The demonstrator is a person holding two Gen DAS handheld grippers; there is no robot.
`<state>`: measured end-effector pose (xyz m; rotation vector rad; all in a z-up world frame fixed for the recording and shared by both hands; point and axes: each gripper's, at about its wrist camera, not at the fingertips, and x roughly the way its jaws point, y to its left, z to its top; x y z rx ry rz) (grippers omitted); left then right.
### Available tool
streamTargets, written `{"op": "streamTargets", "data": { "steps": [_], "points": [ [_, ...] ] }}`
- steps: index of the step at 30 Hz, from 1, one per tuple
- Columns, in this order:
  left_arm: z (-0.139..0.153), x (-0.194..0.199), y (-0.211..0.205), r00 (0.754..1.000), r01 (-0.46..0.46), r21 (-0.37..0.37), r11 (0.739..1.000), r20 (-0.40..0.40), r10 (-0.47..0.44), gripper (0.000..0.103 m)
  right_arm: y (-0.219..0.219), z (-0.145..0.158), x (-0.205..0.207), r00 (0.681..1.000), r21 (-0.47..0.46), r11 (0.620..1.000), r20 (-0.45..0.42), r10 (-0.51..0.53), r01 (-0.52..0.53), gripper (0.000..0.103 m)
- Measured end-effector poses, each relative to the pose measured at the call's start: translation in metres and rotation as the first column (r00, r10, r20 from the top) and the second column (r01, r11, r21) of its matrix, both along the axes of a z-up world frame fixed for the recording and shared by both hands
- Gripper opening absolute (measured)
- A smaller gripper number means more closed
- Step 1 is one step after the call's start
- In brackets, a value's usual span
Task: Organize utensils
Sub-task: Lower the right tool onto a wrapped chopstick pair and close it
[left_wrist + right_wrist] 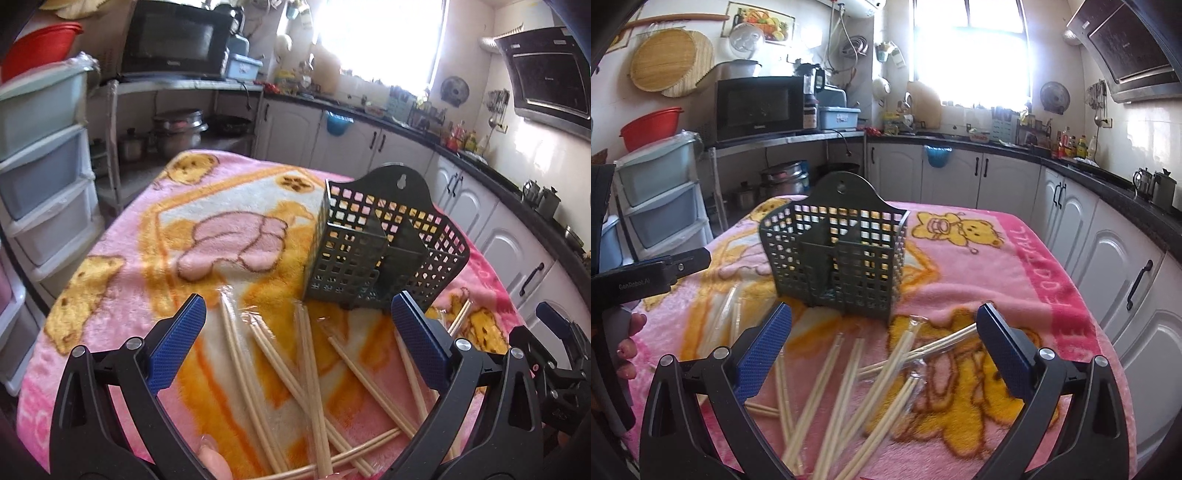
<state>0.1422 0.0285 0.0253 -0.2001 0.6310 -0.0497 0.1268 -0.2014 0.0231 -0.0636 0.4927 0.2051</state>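
Note:
A dark green perforated utensil holder with inner dividers stands upright on a pink and yellow blanket. Several pairs of wooden chopsticks in clear wrappers lie scattered on the blanket in front of it. My left gripper hovers open above the chopsticks, with nothing between its blue pads. My right gripper is also open and empty, above the chopsticks just short of the holder. The left tool and a person's fingers show at the left edge of the right wrist view.
The blanket covers a table in a kitchen. Stacked plastic drawers and a shelf with a microwave stand to the left. White cabinets with a dark counter run along the back and right. The right tool shows at the left view's right edge.

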Motion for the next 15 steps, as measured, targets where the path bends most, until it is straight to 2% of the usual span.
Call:
{"op": "streamTargets", "data": {
  "steps": [4, 6, 11, 15],
  "points": [
    [-0.005, 0.016, -0.005, 0.999, 0.019, 0.038, 0.999, -0.033, -0.018, 0.093, -0.009, -0.006, 0.017, 0.999, 0.003, 1.000, -0.044, -0.007, 0.008, 0.097],
    [-0.009, 0.023, -0.005, 0.998, 0.035, 0.032, 0.999, -0.060, -0.033, 0.093, -0.012, -0.009, 0.023, 0.998, 0.002, 1.000, -0.057, -0.010, 0.010, 0.097],
    [-0.025, 0.044, -0.008, 0.988, 0.053, 0.067, 0.996, -0.147, -0.042, 0.093, -0.018, -0.016, 0.042, 0.994, -0.024, 0.999, -0.103, -0.031, 0.029, 0.097],
    [-0.038, 0.057, -0.006, 0.979, 0.070, 0.047, 0.996, -0.195, -0.060, 0.093, -0.021, -0.026, 0.058, 0.986, -0.032, 0.999, -0.160, -0.039, 0.035, 0.097]
  ]
}}
